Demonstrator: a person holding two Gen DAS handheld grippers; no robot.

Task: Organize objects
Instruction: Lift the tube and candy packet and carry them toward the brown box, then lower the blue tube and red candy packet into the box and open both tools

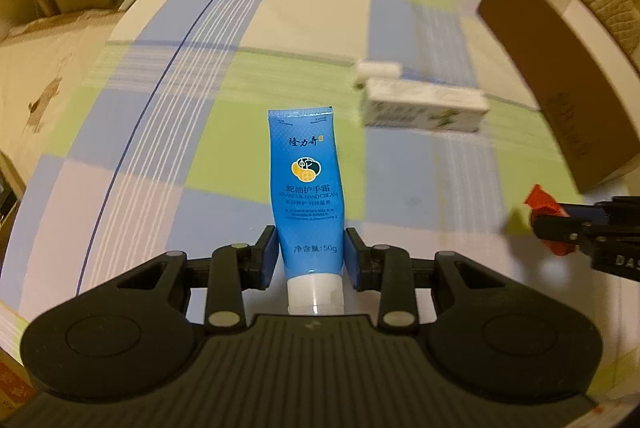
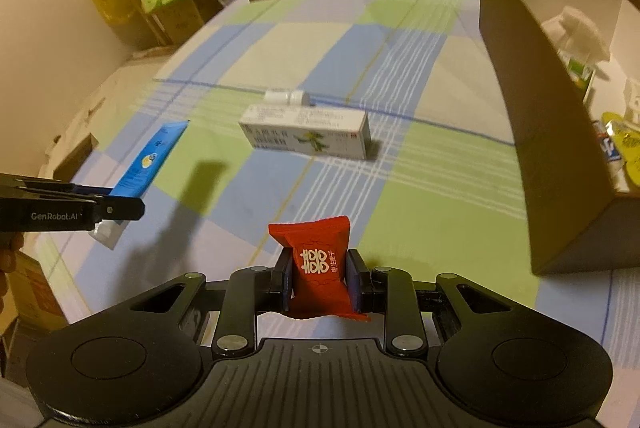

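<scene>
In the left wrist view, a blue plastic hand-cream tube with a white cap (image 1: pixel 307 195) is pinched by the jaws of the left gripper (image 1: pixel 310 256), cap end nearest the camera, above a table covered in a blue, green and white checked cloth (image 1: pixel 192 131). A white rectangular carton (image 1: pixel 424 107) lies further off, with a brown cardboard box (image 1: pixel 560 83) to its right.

In the right wrist view, a red foil candy packet with white characters (image 2: pixel 318 268) is clamped between the jaws of the right gripper (image 2: pixel 318 278). The white carton (image 2: pixel 308 133) is seen lying ahead, and the open cardboard box (image 2: pixel 532 99) stands at the right with small items inside.
</scene>
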